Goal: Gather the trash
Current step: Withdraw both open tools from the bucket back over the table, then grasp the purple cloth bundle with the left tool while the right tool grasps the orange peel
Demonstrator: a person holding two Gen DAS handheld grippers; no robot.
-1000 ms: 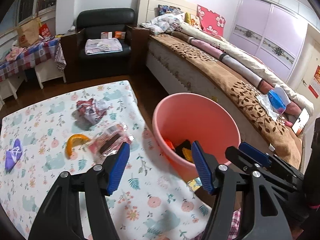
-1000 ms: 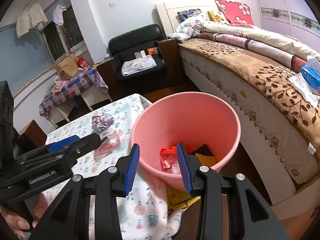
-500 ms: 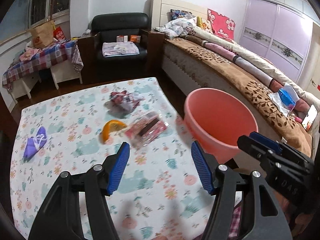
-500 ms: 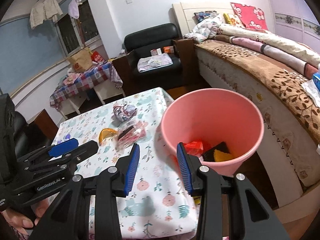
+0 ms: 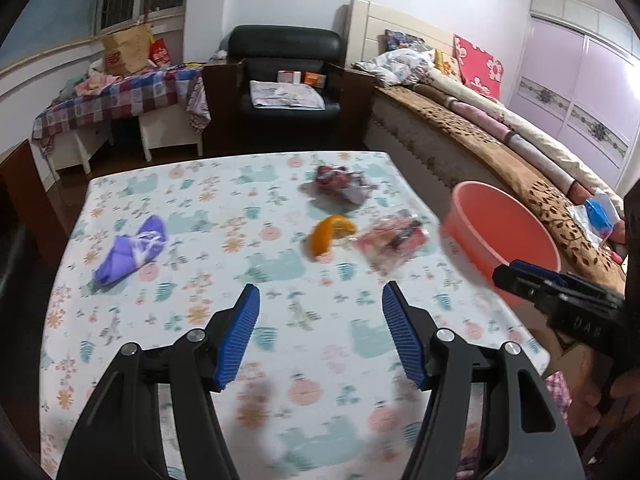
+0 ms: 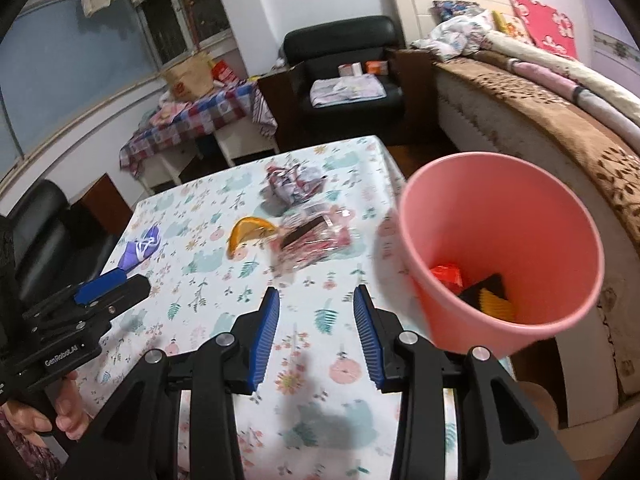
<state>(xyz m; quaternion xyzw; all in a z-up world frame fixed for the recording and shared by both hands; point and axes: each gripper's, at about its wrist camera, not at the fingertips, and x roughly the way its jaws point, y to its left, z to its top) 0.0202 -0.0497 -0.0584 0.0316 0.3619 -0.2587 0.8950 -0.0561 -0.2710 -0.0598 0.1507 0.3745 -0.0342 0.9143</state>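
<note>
A pink bin (image 6: 504,248) stands off the table's right edge, with red, black and yellow trash inside; it also shows in the left wrist view (image 5: 500,236). On the floral tablecloth lie an orange peel (image 5: 330,234), a clear pink wrapper (image 5: 394,238), a crumpled red-white wrapper (image 5: 340,184) and a purple wrapper (image 5: 132,248). My left gripper (image 5: 320,336) is open and empty above the table's near half. My right gripper (image 6: 316,332) is open and empty, left of the bin.
The table (image 5: 240,200) ends at the right beside the bin. A bed (image 5: 500,152) runs along the right. A black armchair (image 5: 288,76) and a low table with a checked cloth (image 5: 116,100) stand at the back.
Both grippers have drawn back and swung left, away from the bin and over the table. The bin now sits at the right in both views. Both stay open and empty.
</note>
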